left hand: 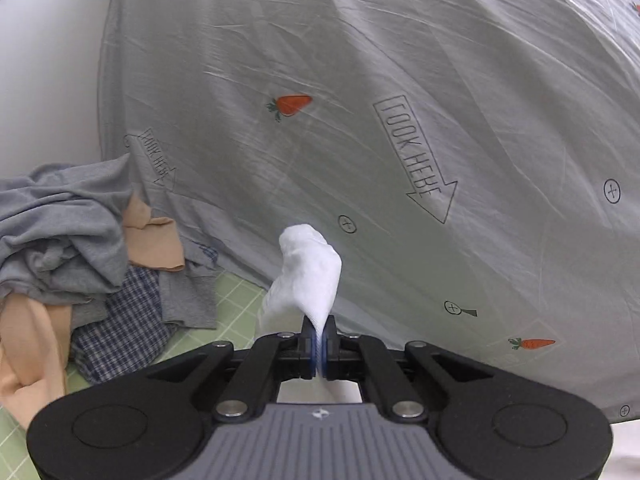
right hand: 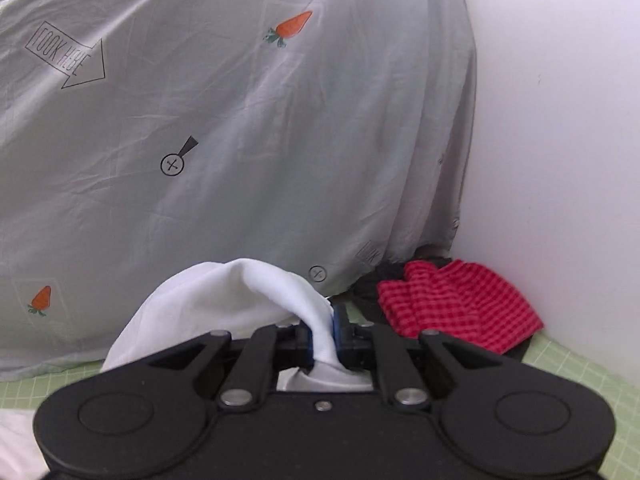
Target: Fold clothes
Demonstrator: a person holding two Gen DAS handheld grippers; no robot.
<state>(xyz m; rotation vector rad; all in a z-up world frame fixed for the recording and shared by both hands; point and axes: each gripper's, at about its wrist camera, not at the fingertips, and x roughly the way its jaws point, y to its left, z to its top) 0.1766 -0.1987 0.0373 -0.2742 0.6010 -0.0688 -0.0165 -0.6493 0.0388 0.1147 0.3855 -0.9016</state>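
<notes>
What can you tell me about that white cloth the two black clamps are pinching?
The white cloth is a soft, thin, plain fabric with no print. Both grippers are shut on it: the left gripper pinches a narrow bunched edge that pokes up in a crumpled peak, and the right gripper clamps a thicker fold, from which the cloth arches over and drapes down to the left. It is held above the green gridded mat, in front of a grey carrot-print sheet. Its full shape is hidden.

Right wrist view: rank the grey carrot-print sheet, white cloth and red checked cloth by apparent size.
1. grey carrot-print sheet
2. white cloth, though inflated by nearness to the camera
3. red checked cloth
</notes>
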